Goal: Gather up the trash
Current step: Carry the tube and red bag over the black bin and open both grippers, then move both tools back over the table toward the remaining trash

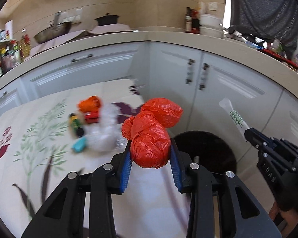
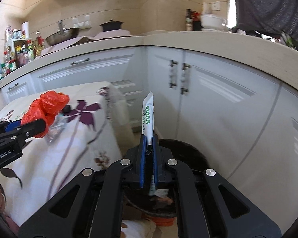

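Fingers [image 1: 173,158] around red bag [image 1: 151,136]; tube [image 2: 148,117] above part-filled bin [image 2: 190,148].

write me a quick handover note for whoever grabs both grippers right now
Left gripper: shut on the crumpled red plastic bag, at the table edge beside the bin.
Right gripper: shut on the white tube with green print, held upright over the dark trash bin.
Done: both pieces lifted.
Left: drop both in the bin, then fetch the clear plastic, orange wrapper and small items on the floral tablecloth.

Both hand-held grippers [image 1: 151,154] [image 2: 149,138] are clamped, raised side by side.
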{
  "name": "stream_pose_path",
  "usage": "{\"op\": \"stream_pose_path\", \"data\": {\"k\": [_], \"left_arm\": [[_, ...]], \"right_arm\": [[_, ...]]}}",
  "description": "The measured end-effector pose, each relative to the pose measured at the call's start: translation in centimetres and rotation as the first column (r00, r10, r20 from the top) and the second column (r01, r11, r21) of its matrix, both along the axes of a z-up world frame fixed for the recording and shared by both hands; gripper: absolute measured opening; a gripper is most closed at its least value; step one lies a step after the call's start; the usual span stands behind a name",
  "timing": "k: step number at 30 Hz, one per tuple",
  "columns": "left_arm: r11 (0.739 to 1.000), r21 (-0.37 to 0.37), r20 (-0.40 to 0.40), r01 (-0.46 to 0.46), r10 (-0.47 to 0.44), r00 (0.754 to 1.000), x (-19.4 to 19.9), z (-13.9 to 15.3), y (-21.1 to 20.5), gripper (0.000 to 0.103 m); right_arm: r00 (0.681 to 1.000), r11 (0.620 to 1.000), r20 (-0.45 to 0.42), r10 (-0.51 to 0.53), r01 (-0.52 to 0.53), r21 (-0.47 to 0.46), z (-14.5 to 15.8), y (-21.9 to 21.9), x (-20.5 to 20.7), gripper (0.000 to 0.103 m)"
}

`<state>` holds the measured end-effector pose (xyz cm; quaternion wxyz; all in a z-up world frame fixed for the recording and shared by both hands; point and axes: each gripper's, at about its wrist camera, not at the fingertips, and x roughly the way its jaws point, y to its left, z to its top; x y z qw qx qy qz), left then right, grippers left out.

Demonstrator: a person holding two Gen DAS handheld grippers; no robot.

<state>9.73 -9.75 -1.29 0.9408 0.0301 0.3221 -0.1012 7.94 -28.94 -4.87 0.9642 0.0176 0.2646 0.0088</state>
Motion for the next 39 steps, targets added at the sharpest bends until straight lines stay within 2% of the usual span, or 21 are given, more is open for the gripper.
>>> {"op": "stream_pose_path", "data": {"k": [4,10,22,25,26,28,30,32,39], "left_arm": [[0.999,0.018,0.010,0.040,-0.040,0.999,0.3,-0.3,-3.0,0.036],[0.996,0.043,-0.015,0.083,-0.082,0.997,1.2,-1.4,-6.5,0.036],[0.992,0.085,-0.014,0.091,-0.090,0.996,3.6,-3.1,-10.4,0.036],[0.991,0.095,-0.036,0.096,-0.093,0.995,4.3,-3.9,-11.1,0.039],[0.990,0.102,-0.049,0.096,-0.091,0.995,4.6,-4.2,-11.3,0.044],[0.990,0.104,-0.063,0.093,-0.087,0.994,4.9,-4.5,-11.4,0.051],[0.991,0.097,-0.055,0.088,-0.083,0.995,4.7,-4.3,-11.3,0.059],[0.992,0.092,-0.042,0.086,-0.082,0.996,4.4,-4.0,-11.0,0.062],[0.997,0.039,-0.037,0.069,-0.068,0.997,3.6,-2.2,-9.0,0.068]], "right_arm": [[0.999,0.999,-0.008,-0.033,0.033,0.011,-0.5,-2.0,-0.1,0.006],[0.998,0.998,-0.016,-0.063,0.063,0.029,-1.4,-3.8,0.4,0.006],[0.995,0.994,-0.023,-0.101,0.102,0.045,-2.7,-5.9,2.3,0.007],[0.993,0.992,-0.023,-0.117,0.118,0.054,-3.2,-6.4,2.9,0.014],[0.992,0.990,-0.025,-0.125,0.126,0.057,-3.5,-6.6,3.1,0.024],[0.990,0.988,-0.028,-0.136,0.138,0.064,-3.7,-6.7,3.3,0.034],[0.990,0.987,-0.035,-0.140,0.142,0.071,-3.9,-6.8,3.5,0.034],[0.989,0.987,-0.035,-0.142,0.144,0.071,-3.8,-6.6,3.4,0.035],[0.992,0.989,-0.014,-0.124,0.125,0.079,-2.4,-5.2,3.0,0.040]]}}
